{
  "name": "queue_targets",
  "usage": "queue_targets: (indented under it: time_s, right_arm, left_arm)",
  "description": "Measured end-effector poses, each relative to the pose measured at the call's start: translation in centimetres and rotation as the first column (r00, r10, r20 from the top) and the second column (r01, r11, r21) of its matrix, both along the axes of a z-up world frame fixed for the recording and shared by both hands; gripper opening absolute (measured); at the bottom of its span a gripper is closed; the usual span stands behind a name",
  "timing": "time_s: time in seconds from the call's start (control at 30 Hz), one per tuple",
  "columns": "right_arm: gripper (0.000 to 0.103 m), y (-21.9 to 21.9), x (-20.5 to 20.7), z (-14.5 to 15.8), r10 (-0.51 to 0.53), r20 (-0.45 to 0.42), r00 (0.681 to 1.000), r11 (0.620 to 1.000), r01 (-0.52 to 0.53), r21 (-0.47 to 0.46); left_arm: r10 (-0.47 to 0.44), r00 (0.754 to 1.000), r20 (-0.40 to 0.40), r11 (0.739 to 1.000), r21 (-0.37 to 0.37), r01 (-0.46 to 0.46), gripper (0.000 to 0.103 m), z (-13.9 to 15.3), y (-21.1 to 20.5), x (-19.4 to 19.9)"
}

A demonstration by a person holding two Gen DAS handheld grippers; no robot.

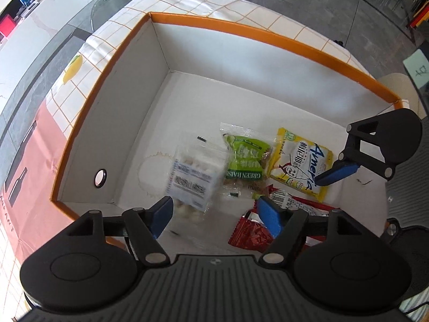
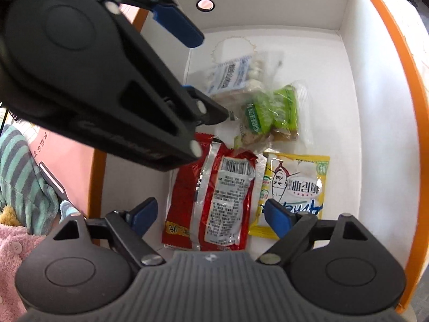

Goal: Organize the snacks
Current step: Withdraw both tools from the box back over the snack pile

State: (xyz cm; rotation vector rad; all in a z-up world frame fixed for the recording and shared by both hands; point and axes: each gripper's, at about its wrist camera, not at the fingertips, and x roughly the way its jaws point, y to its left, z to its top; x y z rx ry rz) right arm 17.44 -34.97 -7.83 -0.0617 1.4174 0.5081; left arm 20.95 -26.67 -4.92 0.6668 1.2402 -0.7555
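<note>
The orange-rimmed box stands open at the top, its white walls rising high on every side, so the only way in is from above. The far half of its floor lies bare, and so does the corner near the round hole in the side wall. Four packets crowd the near half: clear bag of white balls, green packet, yellow packet and red packet, edges touching or overlapping, hardly any floor between them. The left gripper and right gripper both hang spread over this cluster, close together, the left one blocking the right's left side.
</note>
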Motion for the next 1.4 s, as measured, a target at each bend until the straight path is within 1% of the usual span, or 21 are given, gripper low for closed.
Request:
queue_targets:
  time_s: [0.17, 0.27, 0.37, 0.5, 0.6, 0.73, 0.8, 0.93, 1.0, 1.1, 1.17, 1.23, 1.33, 1.4]
  right_arm:
    - [0.084, 0.7, -0.6, 1.1, -0.009, 0.016, 1.0, 1.0, 0.009, -0.026]
    - [0.084, 1.3, -0.9, 1.9, -0.016, 0.03, 0.999, 0.999, 0.017, -0.047]
    - [0.084, 1.5, -1.6, 3.1, -0.023, 0.059, 0.998, 0.998, 0.026, -0.064]
    - [0.084, 2.0, -2.3, 5.2, -0.04, 0.112, 0.993, 0.996, 0.049, -0.08]
    - [0.084, 2.1, -3.1, 6.7, -0.054, 0.152, 0.987, 0.994, 0.068, -0.086]
    - [0.084, 3.4, -4.8, 8.8, -0.074, 0.209, 0.975, 0.994, 0.09, -0.068]
    - [0.084, 4.4, -5.7, 9.7, -0.082, 0.236, 0.968, 0.994, 0.095, -0.046]
    - [0.084, 6.8, -7.7, 10.8, -0.099, 0.283, 0.954, 0.995, 0.1, 0.012]
    - [0.084, 7.9, -8.7, 11.6, -0.115, 0.307, 0.945, 0.993, 0.109, 0.037]
    - [0.084, 9.8, -10.0, 11.9, -0.151, 0.338, 0.929, 0.988, 0.133, 0.076]
    - [0.084, 11.0, -11.0, 11.6, -0.174, 0.359, 0.917, 0.984, 0.15, 0.094]
    - [0.084, 12.2, -12.0, 11.3, -0.197, 0.39, 0.899, 0.98, 0.168, 0.108]
    - [0.084, 13.9, -13.2, 10.3, -0.235, 0.452, 0.861, 0.972, 0.214, 0.099]
    - [0.084, 14.9, -13.9, 9.5, -0.262, 0.488, 0.832, 0.964, 0.248, 0.093]
  left_arm:
    - [0.015, 1.0, 0.024, 0.999, -0.04, -0.014, 0.084, 2.3, 1.1, -1.3]
    - [0.037, 0.998, 0.042, 0.998, -0.053, -0.035, 0.084, 3.8, 2.1, -2.2]
    - [0.078, 0.995, 0.068, 0.994, -0.087, -0.072, 0.084, 5.8, 3.4, -3.3]
    - [0.165, 0.983, 0.081, 0.974, -0.173, -0.149, 0.084, 8.4, 5.9, -4.9]
    - [0.223, 0.969, 0.109, 0.955, -0.224, -0.195, 0.084, 9.9, 8.0, -6.6]
    - [0.331, 0.931, 0.155, 0.92, -0.271, -0.283, 0.084, 11.1, 11.2, -9.1]
    - [0.38, 0.91, 0.165, 0.901, -0.291, -0.323, 0.084, 11.5, 12.8, -10.1]
    - [0.466, 0.869, 0.167, 0.857, -0.328, -0.397, 0.084, 11.5, 16.2, -12.0]
    - [0.5, 0.847, 0.177, 0.84, -0.338, -0.425, 0.084, 11.3, 17.8, -12.9]
    - [0.565, 0.804, 0.187, 0.8, -0.365, -0.477, 0.084, 10.8, 20.6, -14.3]
    - [0.594, 0.783, 0.184, 0.777, -0.384, -0.499, 0.084, 10.4, 22.3, -15.2]
    - [0.618, 0.764, 0.186, 0.756, -0.406, -0.513, 0.084, 10.2, 23.9, -16.0]
    - [0.652, 0.733, 0.193, 0.729, -0.426, -0.536, 0.084, 9.7, 25.9, -16.8]
    - [0.669, 0.716, 0.199, 0.716, -0.433, -0.548, 0.084, 9.3, 27.1, -17.3]
